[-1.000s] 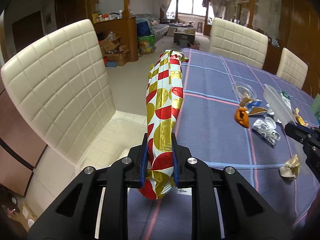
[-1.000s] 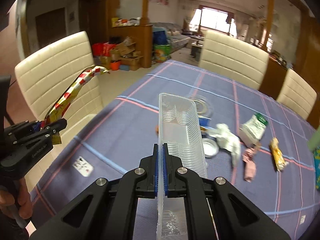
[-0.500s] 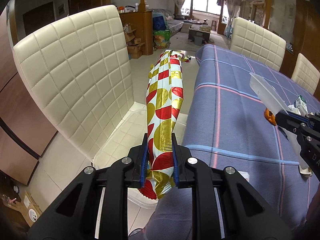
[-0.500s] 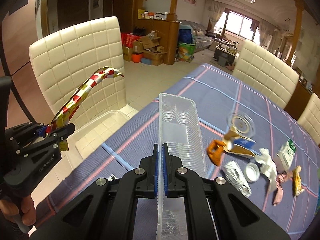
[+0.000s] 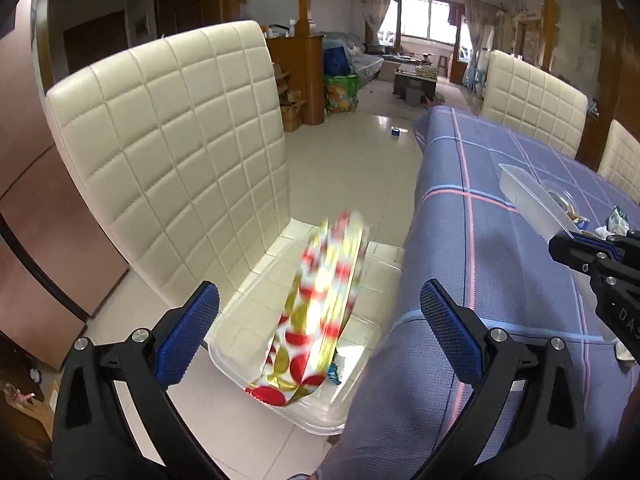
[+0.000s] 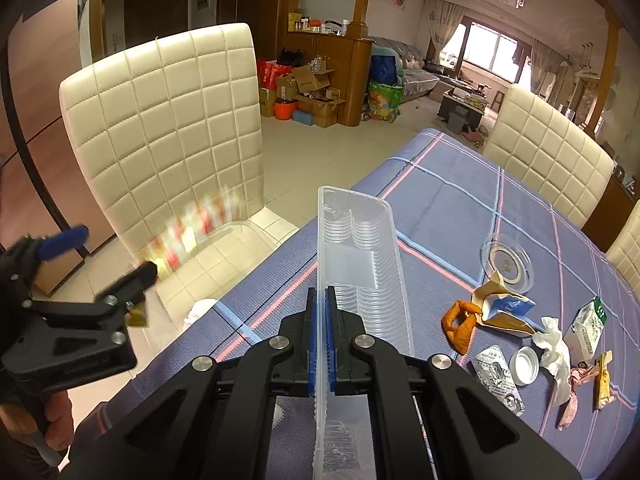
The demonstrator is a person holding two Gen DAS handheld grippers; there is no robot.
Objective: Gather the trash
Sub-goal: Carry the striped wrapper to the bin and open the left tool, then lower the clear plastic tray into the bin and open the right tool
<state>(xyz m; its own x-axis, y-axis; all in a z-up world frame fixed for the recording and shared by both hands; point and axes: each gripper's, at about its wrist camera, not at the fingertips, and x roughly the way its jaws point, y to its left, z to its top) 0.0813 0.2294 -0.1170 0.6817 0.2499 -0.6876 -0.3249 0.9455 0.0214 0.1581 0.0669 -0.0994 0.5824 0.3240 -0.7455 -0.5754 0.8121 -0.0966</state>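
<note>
Trash, left wrist view: a red, gold and white foil wrapper (image 5: pixel 320 308), motion-blurred, is ahead of and between the spread fingers of the left gripper (image 5: pixel 320 324), touching neither pad; its lower end is inside a clear plastic bin (image 5: pixel 320 420).
Left gripper: its jaws have just been opening and stand wide, with nothing pressed between the blue pads (image 5: pixel 188 336).
Bin: sits on the seat of a cream quilted chair (image 5: pixel 172 152), straight ahead of the left gripper, just left of the edge of the table with the blue checked cloth (image 5: pixel 500 280).
Right gripper, seen from the left: enters at the right edge (image 5: pixel 560 246), holding a clear tray over the cloth.

Trash, right wrist view: a clear plastic tray (image 6: pixel 360 264) runs forward from the right gripper (image 6: pixel 320 344).
Right gripper: jaws clamped on the tray's thin side wall.
Left gripper, seen from the right: far left (image 6: pixel 104 256), held in a hand (image 6: pixel 52 420), fingers apart, the blurred wrapper (image 6: pixel 192 232) just beyond it in front of the chair back.
Loose trash on the cloth: to the right of the tray lie a clear round lid (image 6: pixel 507 258), an orange scrap (image 6: pixel 460 324), a torn carton (image 6: pixel 500 308), a white cap (image 6: pixel 526 366), a blister pack (image 6: pixel 496 376) and crumpled tissue (image 6: pixel 556 352).
</note>
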